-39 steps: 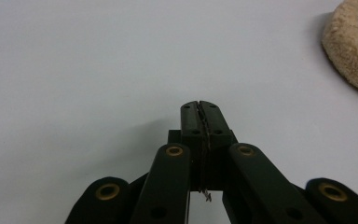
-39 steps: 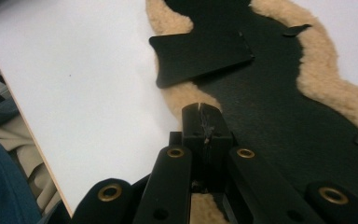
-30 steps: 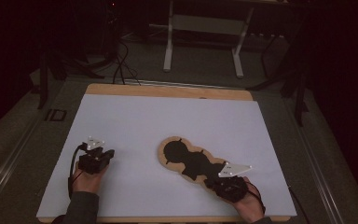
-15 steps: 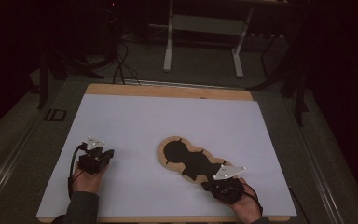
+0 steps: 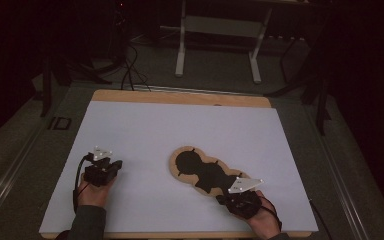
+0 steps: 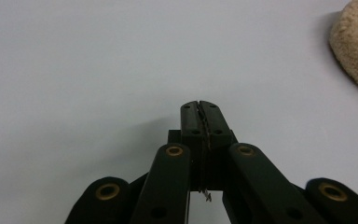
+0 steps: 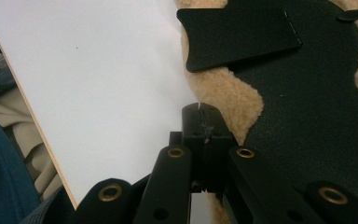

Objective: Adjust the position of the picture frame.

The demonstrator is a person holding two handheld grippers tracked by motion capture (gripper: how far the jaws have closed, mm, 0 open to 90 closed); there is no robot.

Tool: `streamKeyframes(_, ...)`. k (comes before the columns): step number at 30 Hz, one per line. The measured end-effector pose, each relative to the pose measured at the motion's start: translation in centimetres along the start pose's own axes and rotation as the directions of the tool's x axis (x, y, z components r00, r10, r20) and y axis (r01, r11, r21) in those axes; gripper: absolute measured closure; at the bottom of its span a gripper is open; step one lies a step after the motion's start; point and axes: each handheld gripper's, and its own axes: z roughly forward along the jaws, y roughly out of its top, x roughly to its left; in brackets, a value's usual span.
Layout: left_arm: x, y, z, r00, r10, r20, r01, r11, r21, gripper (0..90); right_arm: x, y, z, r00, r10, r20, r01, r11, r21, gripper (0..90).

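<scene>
Fleece-edged black piece (image 5: pixel 206 172): high view, lying flat on the white table (image 5: pixel 180 130), right of centre, its near end just beside the right gripper (image 5: pixel 241 199); the left gripper (image 5: pixel 101 169) rests well apart at the left. Left gripper view: the 2 jaws of the left gripper (image 6: pixel 200 108) meet, holding nothing; fleece rim at upper right. Right gripper view: right gripper (image 7: pixel 200 112) pressed closed and empty, over the fleece border (image 7: pixel 223 93).
</scene>
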Motion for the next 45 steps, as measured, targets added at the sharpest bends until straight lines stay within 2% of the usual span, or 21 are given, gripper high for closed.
streamKeyframes(11,0.0,0.0,0.0,1.0,-0.001,0.002,0.001,1.0,0.001,90.0,-0.3,0.0,-0.4,0.9999,0.002,0.013,-0.002,1.0,-0.008,90.0)
streamKeyframes(12,0.0,0.0,0.0,1.0,-0.001,0.001,0.001,1.0,0.001,90.0,-0.4,0.0,-0.5,0.9997,0.007,0.025,-0.006,0.9999,-0.015,90.0)
streamKeyframes(13,0.0,0.0,0.0,1.0,-0.001,0.001,0.001,1.0,0.001,90.0,-0.5,0.0,-0.7,0.9982,0.007,0.06,-0.006,0.9999,-0.013,90.0)
streamKeyframes(14,0.0,0.0,0.0,1.0,0.0,0.001,0.0,1.0,0.002,90.0,-0.8,-0.1,-0.8,0.9971,0.018,0.073,-0.016,0.9997,-0.017,90.0)
streamKeyframes(16,0.0,0.0,0.1,1.0,0.002,0.001,-0.002,1.0,0.003,90.0,-1.4,-0.4,-1.1,0.9963,0.052,0.069,-0.05,0.9985,-0.023,90.0)
streamKeyframes(18,0.0,0.0,0.2,1.0,0.002,0.0,-0.002,1.0,0.005,90.0,-1.5,-0.5,-1.2,0.9955,0.06,0.072,-0.059,0.9979,-0.026,90.0)
streamKeyframes(21,0.0,0.0,0.2,1.0,0.002,0.001,-0.002,1.0,0.006,90.0,-1.0,-0.3,-1.1,0.9981,0.032,0.053,-0.031,0.9991,-0.028,90.0)
streamKeyframes(24,0.0,0.0,0.1,1.0,0.001,0.001,-0.001,1.0,0.004,90.0,-0.5,-0.1,-0.8,0.9999,0.005,0.011,-0.004,0.9995,-0.03,90.0)
streamKeyframes(28,0.0,0.0,0.1,1.0,0.0,0.002,0.0,1.0,0.004,90.0,0.3,-0.1,0.1,0.999,-0.036,-0.025,0.036,0.9991,0.022,90.0)
streamKeyframes(31,0.0,0.0,0.1,1.0,-0.001,0.003,0.001,1.0,0.006,90.0,0.5,-0.1,0.8,0.9982,-0.059,0.016,0.057,0.9955,0.075,90.0)
streamKeyframes(35,0.0,0.0,0.1,1.0,-0.003,0.003,0.003,1.0,0.007,90.0,0.4,-0.1,0.8,0.9981,-0.059,0.02,0.057,0.9954,0.077,90.0)
streamKeyframes(45,0.1,0.0,0.1,1.0,-0.004,0.003,0.004,1.0,0.008,89.9,-0.4,-0.3,0.5,0.9989,-0.024,0.04,0.021,0.9973,0.071,90.0)
